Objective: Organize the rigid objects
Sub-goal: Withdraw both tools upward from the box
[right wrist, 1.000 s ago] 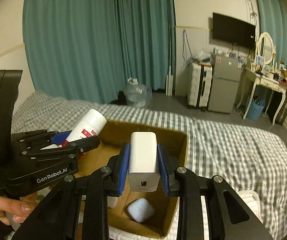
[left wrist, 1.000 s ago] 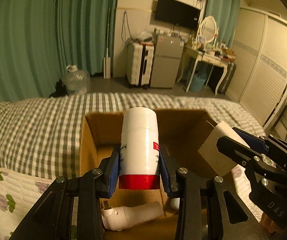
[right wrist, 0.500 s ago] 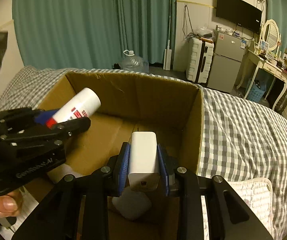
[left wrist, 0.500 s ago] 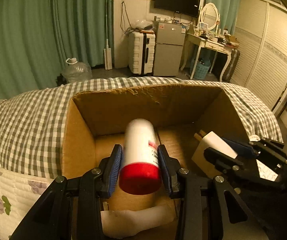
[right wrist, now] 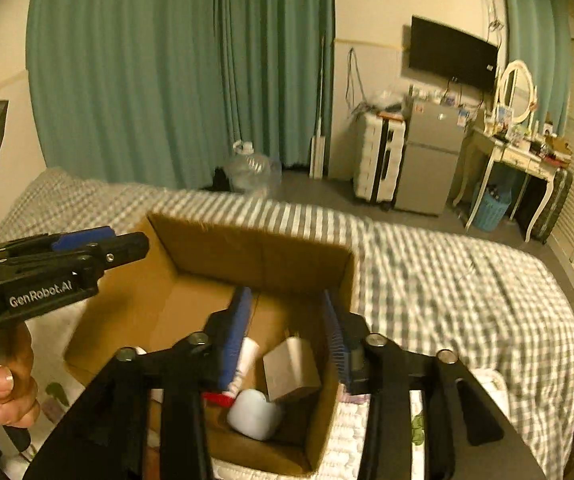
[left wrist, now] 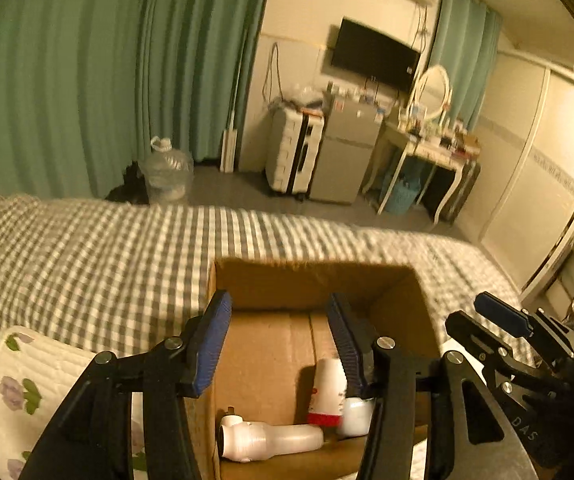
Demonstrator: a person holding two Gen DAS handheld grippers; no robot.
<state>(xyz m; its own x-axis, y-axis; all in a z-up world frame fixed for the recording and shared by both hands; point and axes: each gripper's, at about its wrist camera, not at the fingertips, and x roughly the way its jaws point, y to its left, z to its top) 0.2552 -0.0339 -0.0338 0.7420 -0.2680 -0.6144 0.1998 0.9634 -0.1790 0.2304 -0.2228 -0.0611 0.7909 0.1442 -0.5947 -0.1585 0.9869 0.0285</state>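
- Cardboard box [left wrist: 311, 280] on checked bed [left wrist: 87, 248]; white red-capped bottle [left wrist: 327, 392], white block [right wrist: 291, 368], two other white items lie inside.
- Left hand-held gripper [left wrist: 279, 344] open, empty, above box.
- Right hand-held gripper [right wrist: 287, 336] open, empty, above box.
- Step: drop-off looks done; next likely fetch another loose object.

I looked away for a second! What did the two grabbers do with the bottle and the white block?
Both let go. The left gripper opened and the red-capped bottle now lies in the cardboard box. The right gripper opened too, dropping the white block inside. Both pulled up. The white tube stayed put.
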